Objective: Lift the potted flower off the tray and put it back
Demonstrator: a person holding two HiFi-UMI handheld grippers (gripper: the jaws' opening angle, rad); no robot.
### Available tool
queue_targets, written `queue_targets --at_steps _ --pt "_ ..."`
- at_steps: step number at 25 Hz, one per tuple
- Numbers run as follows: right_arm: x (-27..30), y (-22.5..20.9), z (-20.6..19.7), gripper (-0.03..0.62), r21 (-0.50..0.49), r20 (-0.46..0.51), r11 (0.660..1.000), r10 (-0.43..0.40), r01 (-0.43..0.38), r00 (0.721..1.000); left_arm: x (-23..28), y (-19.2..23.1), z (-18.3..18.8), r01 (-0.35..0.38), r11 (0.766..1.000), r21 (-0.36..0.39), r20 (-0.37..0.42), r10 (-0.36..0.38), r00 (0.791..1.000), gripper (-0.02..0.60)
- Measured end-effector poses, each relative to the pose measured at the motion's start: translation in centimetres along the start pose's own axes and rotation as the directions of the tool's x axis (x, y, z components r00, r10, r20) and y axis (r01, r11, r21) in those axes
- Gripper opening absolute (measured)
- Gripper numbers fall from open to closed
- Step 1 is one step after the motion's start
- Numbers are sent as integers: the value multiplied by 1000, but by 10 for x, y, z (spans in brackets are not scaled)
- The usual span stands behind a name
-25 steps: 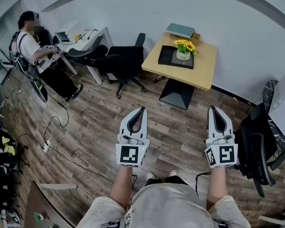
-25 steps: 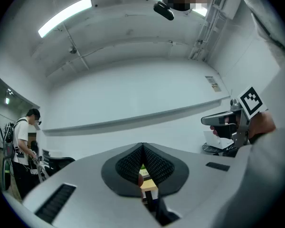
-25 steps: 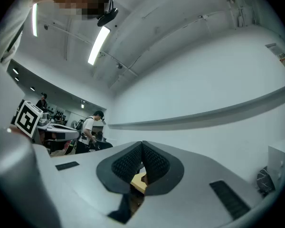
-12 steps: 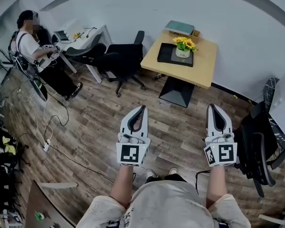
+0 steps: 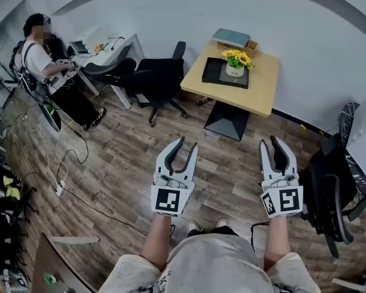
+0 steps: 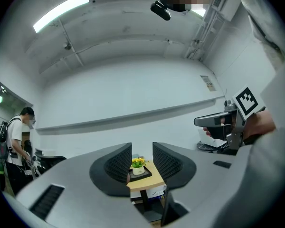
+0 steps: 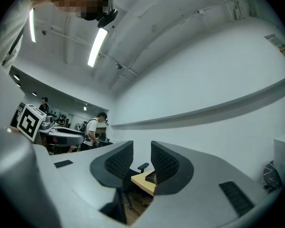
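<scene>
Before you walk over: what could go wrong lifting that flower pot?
1. The black office chair stands close to the table's left side in the head view; approaching there risks a bump.
2. Blooms overhang the potted flower's white pot; a high grip would likely crush them.
3. The left claw and right claw have just been opening, nothing between them; possibly too narrow for the pot.

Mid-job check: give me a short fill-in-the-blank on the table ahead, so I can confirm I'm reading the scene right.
1. The potted flower stands on a flat black ____.
2. Its blossoms are ____.
3. In the head view, the black office ____ stands just left of the wooden table.

Missing words: tray; yellow; chair.
</scene>
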State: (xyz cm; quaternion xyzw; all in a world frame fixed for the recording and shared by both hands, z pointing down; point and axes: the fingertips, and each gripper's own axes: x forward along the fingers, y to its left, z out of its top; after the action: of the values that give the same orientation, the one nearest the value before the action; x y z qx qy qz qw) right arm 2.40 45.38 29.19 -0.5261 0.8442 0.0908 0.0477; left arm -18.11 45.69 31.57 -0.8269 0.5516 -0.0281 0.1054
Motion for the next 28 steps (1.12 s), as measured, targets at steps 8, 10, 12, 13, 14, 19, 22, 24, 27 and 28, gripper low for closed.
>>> queue_targets --at_steps 8,10,12,13,14,19,22,24,27,28 --pt "-5 -13 -7 235 -5 -13 1000 21 -21 1000 14 -16 7 25 999 23 35 -25 999 218" --pt "-7 -22 -8 236 -2 -12 1000 15 -15 1000 20 -24 6 30 999 19 24 -30 999 219" --pt "-10 -33 -11 238 -4 -14 1000 13 -13 1000 26 -34 2 35 999 7 -7 -35 999 219" --pt "-12 -38 -12 238 -3 -15 1000 12 -12 1000 29 -39 0 36 999 3 -18 -36 999 221" --pt "-13 -43 -14 238 -1 -15 1000 12 -12 1000 32 -44 0 36 999 4 -19 -36 999 221" --pt "-18 -65 -24 238 12 -19 1000 29 -28 999 46 -62 0 27 1000 14 -7 -27 1000 221" --pt "-20 -74 -29 238 17 -25 999 38 -37 999 50 -70 -1 16 1000 12 -9 -16 1000 221" --pt "-19 -78 -33 238 19 -29 999 42 -41 999 53 -72 -1 11 1000 12 -4 -11 1000 219" --pt "-14 -81 -37 238 20 -37 999 51 -50 998 57 -72 -6 5 1000 0 -20 -5 1000 221" --pt "-12 -81 -38 238 19 -41 998 52 -51 998 59 -71 -8 5 1000 -5 -28 -5 1000 221"
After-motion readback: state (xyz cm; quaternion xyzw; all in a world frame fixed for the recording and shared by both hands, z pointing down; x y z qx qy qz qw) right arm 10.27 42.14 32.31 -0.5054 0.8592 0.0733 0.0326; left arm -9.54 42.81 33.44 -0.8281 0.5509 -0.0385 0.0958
